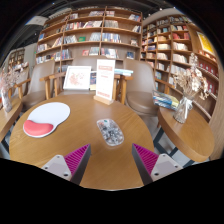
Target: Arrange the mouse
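In the gripper view, the gripper (110, 158) hovers over a round wooden table (85, 150) with its fingers (76, 158) spread apart and nothing between them. The mouse (110, 131), patterned in grey and white, lies on the table just ahead of the fingers. Off to the left sits a white mouse pad (50, 113) with a red wrist rest (38, 128) at its near edge. Beyond the table stand upright display cards (104, 82), chairs (141, 88) and tall bookshelves (95, 35).
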`<state>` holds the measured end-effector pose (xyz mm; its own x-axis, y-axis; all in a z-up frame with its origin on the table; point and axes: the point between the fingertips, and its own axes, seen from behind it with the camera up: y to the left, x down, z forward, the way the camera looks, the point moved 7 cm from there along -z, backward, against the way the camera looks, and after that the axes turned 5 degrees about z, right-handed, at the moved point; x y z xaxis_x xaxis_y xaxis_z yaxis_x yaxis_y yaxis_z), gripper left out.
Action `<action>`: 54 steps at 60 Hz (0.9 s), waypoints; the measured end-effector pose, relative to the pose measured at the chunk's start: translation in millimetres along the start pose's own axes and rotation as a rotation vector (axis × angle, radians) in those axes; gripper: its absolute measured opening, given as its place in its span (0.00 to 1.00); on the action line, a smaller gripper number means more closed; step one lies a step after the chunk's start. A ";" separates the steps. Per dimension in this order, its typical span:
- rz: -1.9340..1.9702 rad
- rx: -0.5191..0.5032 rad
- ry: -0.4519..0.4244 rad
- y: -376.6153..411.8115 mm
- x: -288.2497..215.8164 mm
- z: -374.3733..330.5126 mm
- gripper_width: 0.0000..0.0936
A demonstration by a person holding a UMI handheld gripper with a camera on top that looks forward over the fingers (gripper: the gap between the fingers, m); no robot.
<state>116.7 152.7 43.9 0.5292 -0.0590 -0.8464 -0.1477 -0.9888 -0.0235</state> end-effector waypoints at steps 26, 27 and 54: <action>-0.011 0.009 0.051 -5.5 -38.7 86.7 0.91; -0.008 0.009 0.050 -6.5 -39.8 88.6 0.91; 0.073 -0.045 0.067 -3.2 -44.1 101.5 0.52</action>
<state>9.0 172.5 27.3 0.5733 -0.1387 -0.8075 -0.1509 -0.9866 0.0623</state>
